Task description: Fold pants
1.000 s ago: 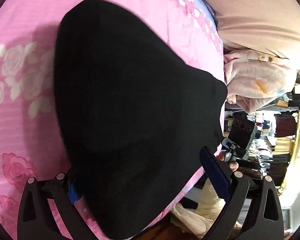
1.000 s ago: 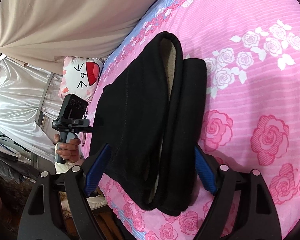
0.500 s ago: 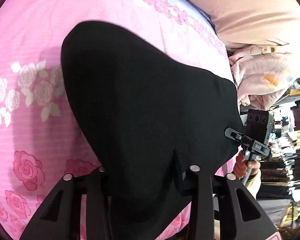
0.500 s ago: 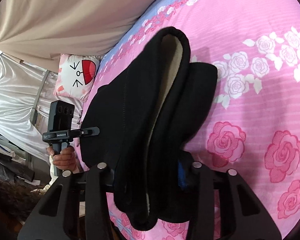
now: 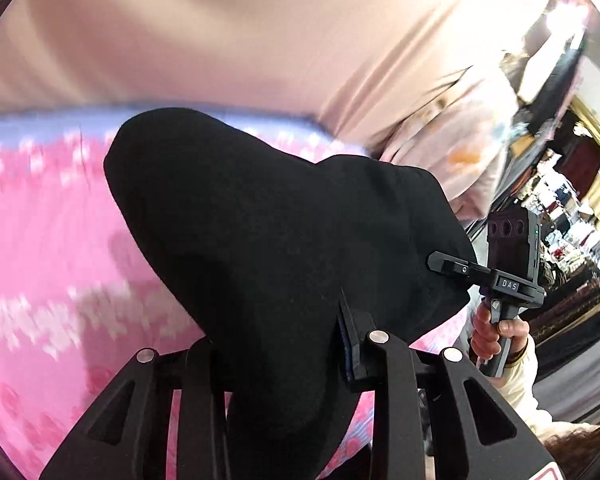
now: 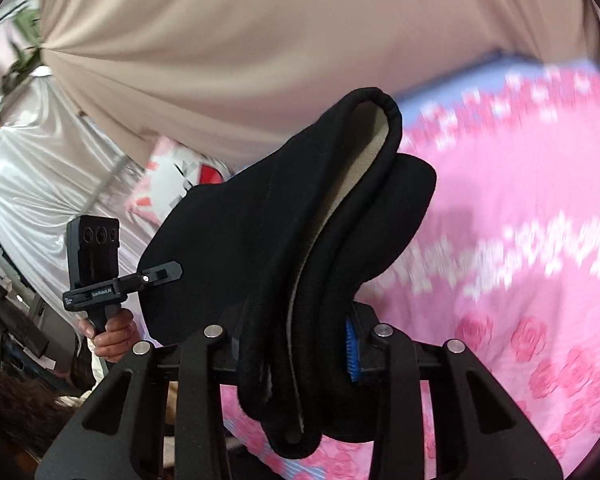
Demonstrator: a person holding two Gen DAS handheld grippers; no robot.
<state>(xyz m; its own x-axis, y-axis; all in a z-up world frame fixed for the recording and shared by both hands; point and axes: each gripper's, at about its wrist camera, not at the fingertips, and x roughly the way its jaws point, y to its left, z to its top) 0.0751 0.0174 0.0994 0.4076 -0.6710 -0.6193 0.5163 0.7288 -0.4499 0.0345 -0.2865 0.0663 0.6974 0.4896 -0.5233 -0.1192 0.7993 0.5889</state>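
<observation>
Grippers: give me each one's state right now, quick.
Left gripper: jaws closing, clamped on the black pants.
Right gripper: jaws closing, clamped on the bunched edge of the black pants.

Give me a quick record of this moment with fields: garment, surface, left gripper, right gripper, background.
garment: black fleece-lined pants, bunched, one end lifted
surface: pink rose-print bedsheet
left gripper: jaws closing, black cloth between the fingers
right gripper: jaws closing, on the thick folded edge showing cream lining
background: beige curtain, cartoon pillow
</observation>
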